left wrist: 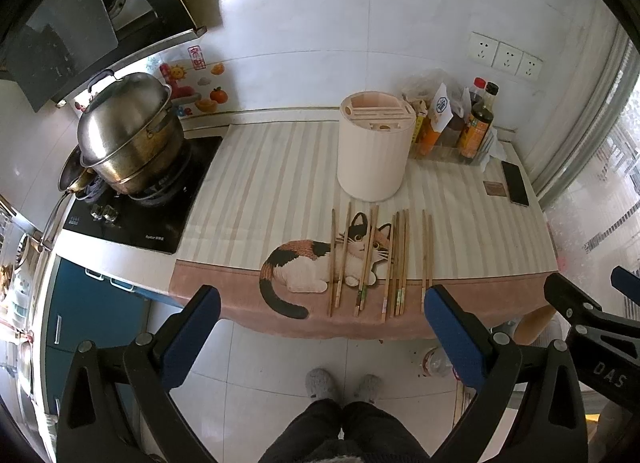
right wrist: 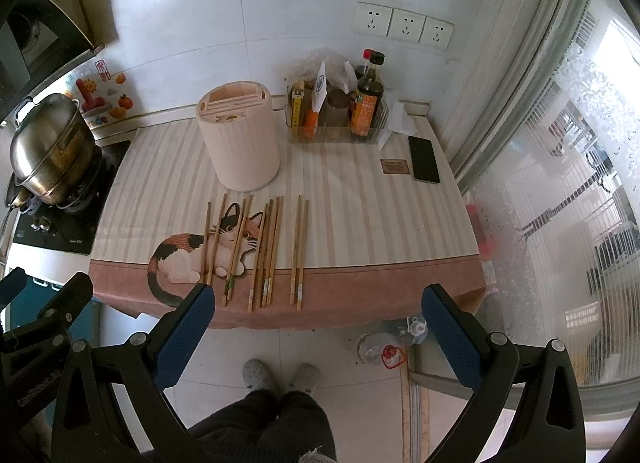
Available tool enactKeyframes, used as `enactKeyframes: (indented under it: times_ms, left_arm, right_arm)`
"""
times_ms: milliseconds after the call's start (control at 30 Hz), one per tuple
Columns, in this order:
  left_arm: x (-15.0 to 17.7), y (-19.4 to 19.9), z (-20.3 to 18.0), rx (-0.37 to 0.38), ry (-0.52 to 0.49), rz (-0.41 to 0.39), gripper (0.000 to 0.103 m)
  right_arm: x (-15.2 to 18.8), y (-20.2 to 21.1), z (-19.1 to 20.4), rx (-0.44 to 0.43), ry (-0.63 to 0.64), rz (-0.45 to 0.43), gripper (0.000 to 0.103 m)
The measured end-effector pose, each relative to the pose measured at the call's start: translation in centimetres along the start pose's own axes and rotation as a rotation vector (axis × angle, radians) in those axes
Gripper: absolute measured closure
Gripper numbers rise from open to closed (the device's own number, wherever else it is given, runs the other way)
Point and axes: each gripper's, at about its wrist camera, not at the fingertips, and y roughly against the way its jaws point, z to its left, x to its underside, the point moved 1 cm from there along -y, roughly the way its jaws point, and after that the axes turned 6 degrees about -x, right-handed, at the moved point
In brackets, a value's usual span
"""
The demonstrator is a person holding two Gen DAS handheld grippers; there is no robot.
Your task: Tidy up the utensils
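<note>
Several wooden chopsticks [left wrist: 394,263] lie side by side, lengthwise, on the cat-print tablecloth [left wrist: 260,183]; they also show in the right wrist view [right wrist: 268,247]. Behind them stands a cream cylindrical utensil holder [left wrist: 374,147], also in the right wrist view [right wrist: 240,139], with slots in its top. My left gripper [left wrist: 320,303] is open and empty, held in front of the table's near edge. My right gripper [right wrist: 318,303] is open and empty at the same distance; its body shows at the right edge of the left wrist view [left wrist: 592,319].
Sauce bottles and packets in a clear tray [right wrist: 340,111] stand at the back right. A black phone [right wrist: 424,159] and a small brown card [right wrist: 395,167] lie to the right. A steel pot [left wrist: 128,135] sits on the stove [left wrist: 132,215] to the left. My feet [left wrist: 342,385] are below.
</note>
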Motion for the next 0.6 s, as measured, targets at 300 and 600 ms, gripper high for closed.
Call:
enactKeyframes:
  times_ms: [300, 600]
  left_arm:
    - [-1.4, -3.8, 0.3, -0.025, -0.048, -0.059, 0.000]
    - [-2.8, -15.7, 0.7, -0.084, -0.096, -0.007, 0.000]
  right_arm:
    - [-0.7, -1.4, 0.0, -0.023, -0.057, -0.030, 0.000]
    - [-1.6, -10.3, -1.5, -0.005, -0.173, -0.025, 0.000]
